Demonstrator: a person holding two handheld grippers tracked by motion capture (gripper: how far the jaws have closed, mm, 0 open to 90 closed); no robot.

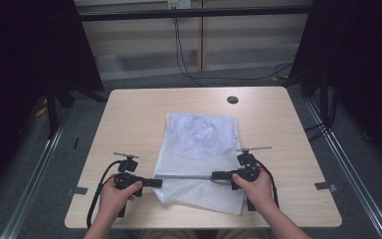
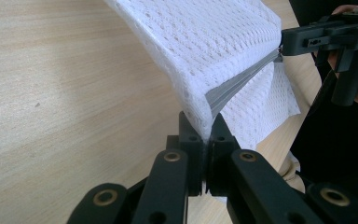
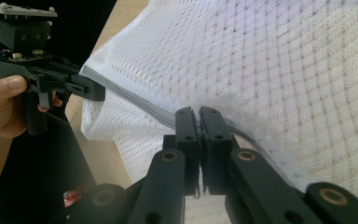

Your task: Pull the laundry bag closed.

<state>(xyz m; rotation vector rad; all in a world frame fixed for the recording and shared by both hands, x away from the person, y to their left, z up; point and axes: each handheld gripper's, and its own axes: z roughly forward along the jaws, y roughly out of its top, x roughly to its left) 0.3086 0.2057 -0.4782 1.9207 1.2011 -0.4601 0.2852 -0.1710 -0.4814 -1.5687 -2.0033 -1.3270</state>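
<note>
1. Left tool (image 1: 151, 182) and right tool (image 1: 218, 175) each pinch the grey zipper band (image 1: 184, 177) of the white mesh bag (image 1: 202, 144), lower centre of the surface (image 1: 129, 114).
2. Risk: pulling apart could slip the thin band free.

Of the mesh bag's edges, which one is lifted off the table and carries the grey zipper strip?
The near edge of the white mesh bag, stretched between the left tool and right tool. Its grey zipper strip runs between them; the far edge lies flat on the table.
</note>
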